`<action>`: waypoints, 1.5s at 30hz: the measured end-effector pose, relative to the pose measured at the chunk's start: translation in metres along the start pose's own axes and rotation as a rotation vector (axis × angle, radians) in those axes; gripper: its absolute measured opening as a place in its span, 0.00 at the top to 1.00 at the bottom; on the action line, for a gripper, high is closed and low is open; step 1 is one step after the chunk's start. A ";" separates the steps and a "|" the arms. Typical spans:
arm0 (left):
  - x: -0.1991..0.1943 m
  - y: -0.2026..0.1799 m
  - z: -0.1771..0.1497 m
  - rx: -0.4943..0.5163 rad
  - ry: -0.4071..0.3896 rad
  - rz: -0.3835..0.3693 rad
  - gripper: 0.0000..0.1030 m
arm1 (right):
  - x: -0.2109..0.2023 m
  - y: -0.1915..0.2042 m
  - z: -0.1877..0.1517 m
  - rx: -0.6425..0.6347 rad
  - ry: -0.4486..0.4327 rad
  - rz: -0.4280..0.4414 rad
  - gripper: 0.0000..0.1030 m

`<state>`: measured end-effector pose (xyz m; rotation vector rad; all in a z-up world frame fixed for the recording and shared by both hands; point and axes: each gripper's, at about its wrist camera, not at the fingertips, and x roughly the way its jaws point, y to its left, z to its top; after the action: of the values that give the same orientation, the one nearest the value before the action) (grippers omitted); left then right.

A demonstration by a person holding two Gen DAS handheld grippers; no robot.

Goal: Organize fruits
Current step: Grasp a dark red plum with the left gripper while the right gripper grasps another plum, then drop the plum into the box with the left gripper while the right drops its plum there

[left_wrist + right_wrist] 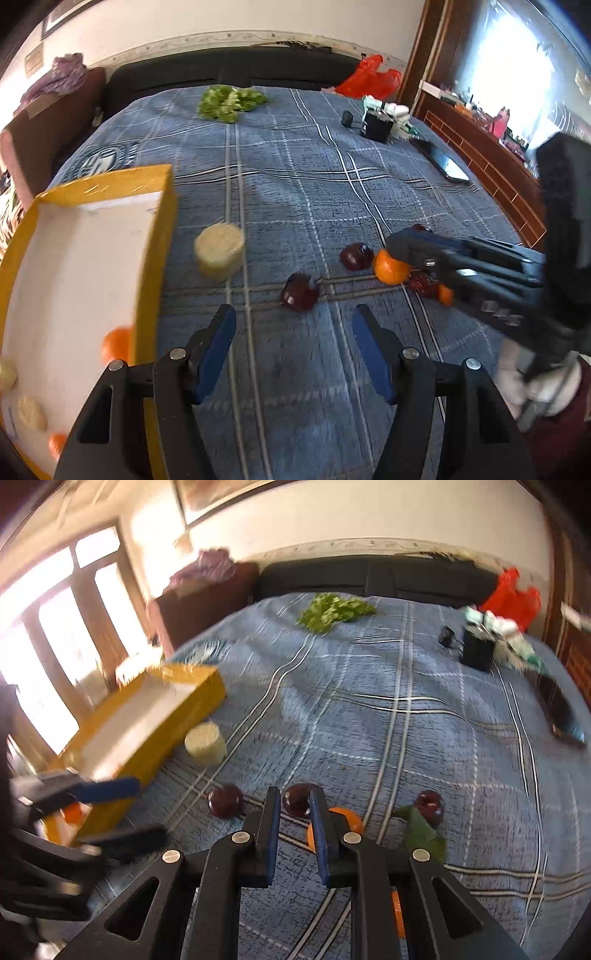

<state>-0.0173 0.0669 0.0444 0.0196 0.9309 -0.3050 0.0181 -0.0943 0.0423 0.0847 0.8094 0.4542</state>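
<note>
Fruit tally: how far along are you?

— Partway, I'd say. Your box (162,258) sits on the left of the bed (295,166) and already holds an orange (116,345) against its near wall, a second orange (57,443) lower down, and some pale pieces (31,411). That corner is blurred, so there may be more in there.

— And what is left for you outside it?

— Quite a bit. A pale round (219,251) stands just beside the box. Out in the middle lie a near red fruit (300,291), a far red fruit (356,255), a big orange (391,269) touching that one, then a third red fruit (423,286) and a small orange (445,294), partly hidden.

— Your grippers?

— Your left gripper (293,314) hangs over bare blanket with its jaws apart and nothing in them; the near red fruit is just ahead of it. Your right gripper (294,794) has its jaws drawn together down at the cluster. The far red fruit shows just past the tips and the big orange lies off to their right, so it seems to hold nothing, though the tips blur there.

— So roughly?

— Less than half looks sorted; the whole cluster still waits for you.
</note>
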 end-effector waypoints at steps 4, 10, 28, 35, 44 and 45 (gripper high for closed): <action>0.025 -0.006 0.009 0.027 0.015 -0.011 0.50 | -0.003 -0.019 0.001 0.088 -0.009 0.040 0.82; 0.045 -0.023 0.005 0.122 0.030 0.057 0.75 | -0.005 -0.031 0.001 0.149 -0.023 0.078 0.82; -0.057 0.029 -0.027 -0.052 -0.102 0.015 0.75 | 0.045 0.045 0.017 -0.323 0.216 -0.123 0.44; -0.074 0.073 -0.041 -0.144 -0.126 0.041 0.75 | 0.058 0.051 0.012 -0.421 0.307 -0.173 0.69; -0.103 0.135 -0.048 -0.267 -0.161 0.103 0.75 | 0.020 0.084 0.030 -0.368 0.167 -0.138 0.69; -0.107 0.146 -0.046 -0.285 -0.161 0.123 0.75 | 0.014 0.091 0.034 -0.362 0.149 -0.116 0.69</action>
<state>-0.0745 0.2407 0.0849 -0.2062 0.8024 -0.0573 0.0182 -0.0029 0.0781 -0.3339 0.8612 0.4951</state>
